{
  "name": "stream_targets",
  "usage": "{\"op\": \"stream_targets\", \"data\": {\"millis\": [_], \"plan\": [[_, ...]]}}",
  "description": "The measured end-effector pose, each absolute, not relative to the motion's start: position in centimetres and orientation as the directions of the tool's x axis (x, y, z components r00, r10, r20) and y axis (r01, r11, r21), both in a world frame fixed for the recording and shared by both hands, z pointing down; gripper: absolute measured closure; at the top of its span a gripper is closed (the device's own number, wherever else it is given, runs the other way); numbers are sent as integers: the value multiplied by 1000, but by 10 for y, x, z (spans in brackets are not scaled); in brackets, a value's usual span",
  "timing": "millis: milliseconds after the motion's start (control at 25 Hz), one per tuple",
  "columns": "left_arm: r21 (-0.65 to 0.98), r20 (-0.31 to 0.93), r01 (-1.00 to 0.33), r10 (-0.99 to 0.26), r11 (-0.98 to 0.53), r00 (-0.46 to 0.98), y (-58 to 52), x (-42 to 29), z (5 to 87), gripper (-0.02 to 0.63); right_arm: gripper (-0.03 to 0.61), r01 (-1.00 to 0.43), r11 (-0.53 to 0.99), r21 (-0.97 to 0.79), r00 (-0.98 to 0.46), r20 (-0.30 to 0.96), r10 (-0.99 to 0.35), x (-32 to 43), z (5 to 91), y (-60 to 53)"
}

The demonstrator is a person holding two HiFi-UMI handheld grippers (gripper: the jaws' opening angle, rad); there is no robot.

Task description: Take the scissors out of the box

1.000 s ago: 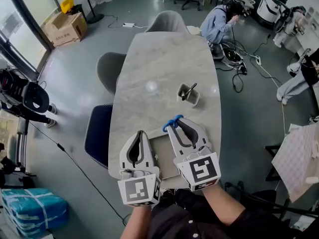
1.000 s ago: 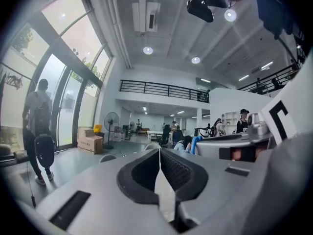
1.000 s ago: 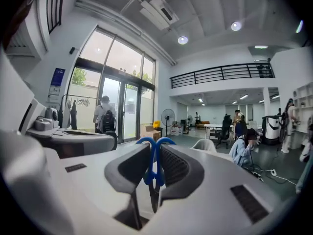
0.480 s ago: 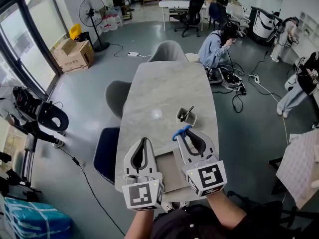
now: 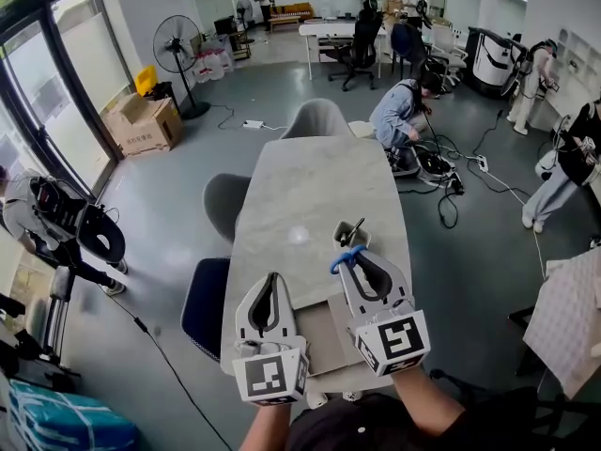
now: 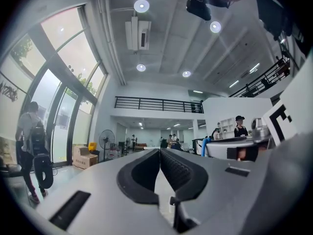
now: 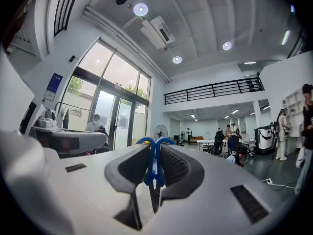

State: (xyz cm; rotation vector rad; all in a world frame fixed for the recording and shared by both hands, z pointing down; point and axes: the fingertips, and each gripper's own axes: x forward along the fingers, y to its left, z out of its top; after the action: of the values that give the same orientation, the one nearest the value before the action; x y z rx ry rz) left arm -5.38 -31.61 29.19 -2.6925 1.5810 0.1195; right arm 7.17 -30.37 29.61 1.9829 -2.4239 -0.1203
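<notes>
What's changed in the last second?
The right hand-held gripper, still shut on the scissors, moved forward over the table; the blue handles now show just short of the cup. The left hand-held gripper went along, shut and empty. The box and cup stayed put.

The left gripper (image 5: 270, 278) and right gripper (image 5: 351, 254) are white, black-padded, each bearing a black-and-white marker cube.
</notes>
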Motion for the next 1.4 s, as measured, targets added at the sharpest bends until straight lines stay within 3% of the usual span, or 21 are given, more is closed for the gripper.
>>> {"op": "stream_targets", "data": {"millis": [1400], "plan": [[18,-73,-893,-891,-450,448,-309,-59,300,597,512,-973,225,53,-227,-38,-973,70,306,-302]]}}
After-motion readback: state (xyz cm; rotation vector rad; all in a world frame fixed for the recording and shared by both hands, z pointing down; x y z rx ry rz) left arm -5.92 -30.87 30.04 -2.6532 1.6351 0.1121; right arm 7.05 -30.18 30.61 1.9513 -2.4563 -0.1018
